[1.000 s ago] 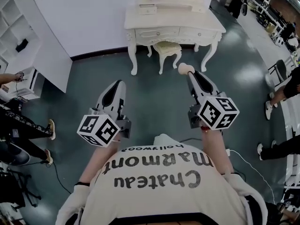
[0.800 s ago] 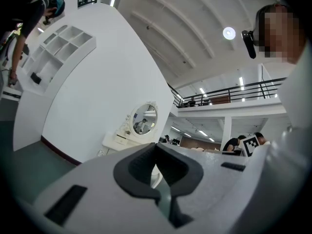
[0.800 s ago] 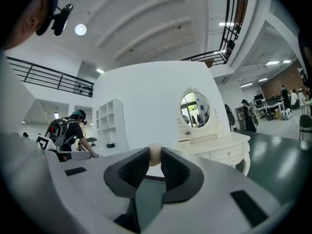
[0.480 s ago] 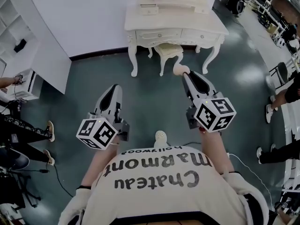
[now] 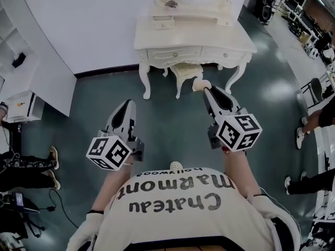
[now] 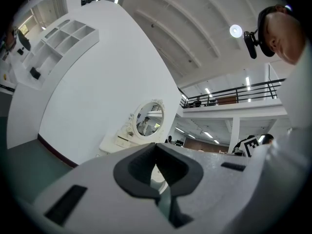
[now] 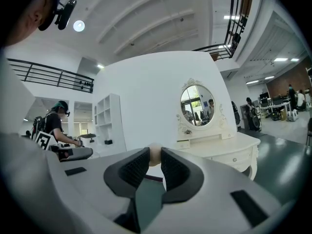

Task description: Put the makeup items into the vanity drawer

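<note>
The right gripper [image 5: 205,89] has its jaws closed onto a small beige makeup sponge [image 7: 154,154], held in the air in front of the white vanity table [image 5: 193,34], just above its stool [image 5: 186,70]. The vanity's drawers [image 5: 173,54] are closed. The left gripper [image 6: 156,165], farther from the vanity, has its jaw tips pressed together on nothing.

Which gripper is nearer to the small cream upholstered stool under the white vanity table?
Right. The right gripper, shut on a round beige sponge, points just short of the cream stool; the left gripper hangs farther back, off to its left.
</note>
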`<act>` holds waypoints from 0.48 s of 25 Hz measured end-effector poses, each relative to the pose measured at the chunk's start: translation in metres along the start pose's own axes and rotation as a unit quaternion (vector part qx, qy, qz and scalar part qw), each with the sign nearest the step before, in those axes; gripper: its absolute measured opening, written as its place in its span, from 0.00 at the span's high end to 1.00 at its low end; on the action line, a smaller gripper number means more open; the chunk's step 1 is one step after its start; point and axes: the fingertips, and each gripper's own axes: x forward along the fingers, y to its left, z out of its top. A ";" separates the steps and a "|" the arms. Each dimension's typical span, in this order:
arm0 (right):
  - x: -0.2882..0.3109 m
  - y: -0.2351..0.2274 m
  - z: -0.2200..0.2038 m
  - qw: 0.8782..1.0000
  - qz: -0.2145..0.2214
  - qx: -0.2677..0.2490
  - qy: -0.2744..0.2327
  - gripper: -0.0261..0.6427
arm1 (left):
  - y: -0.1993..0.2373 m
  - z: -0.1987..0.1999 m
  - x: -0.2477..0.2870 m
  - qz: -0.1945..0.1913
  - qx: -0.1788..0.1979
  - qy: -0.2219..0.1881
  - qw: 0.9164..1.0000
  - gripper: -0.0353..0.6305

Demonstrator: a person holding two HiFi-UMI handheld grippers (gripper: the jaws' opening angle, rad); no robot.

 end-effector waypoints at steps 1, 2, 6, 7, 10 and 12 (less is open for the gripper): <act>0.006 -0.007 0.004 1.000 0.000 0.000 -0.002 0.82 | 0.000 0.002 0.009 -0.001 0.003 -0.001 1.000 0.94; 0.012 -0.014 0.008 1.000 0.001 0.000 -0.003 0.82 | -0.001 0.003 0.018 -0.002 0.005 -0.002 1.000 0.94; 0.031 -0.039 0.020 1.000 0.007 0.003 -0.008 0.82 | -0.001 0.005 0.050 0.000 0.004 -0.004 1.000 0.94; 0.036 -0.044 0.023 1.000 0.009 0.003 -0.009 0.82 | -0.001 0.006 0.057 0.000 0.003 -0.006 1.000 0.94; 0.047 -0.060 0.030 1.000 0.016 0.002 -0.014 0.82 | -0.003 0.011 0.075 0.002 0.008 -0.015 1.000 0.94; 0.053 -0.068 0.033 1.000 0.021 0.001 -0.017 0.82 | -0.004 0.012 0.084 0.004 0.012 -0.022 1.000 0.94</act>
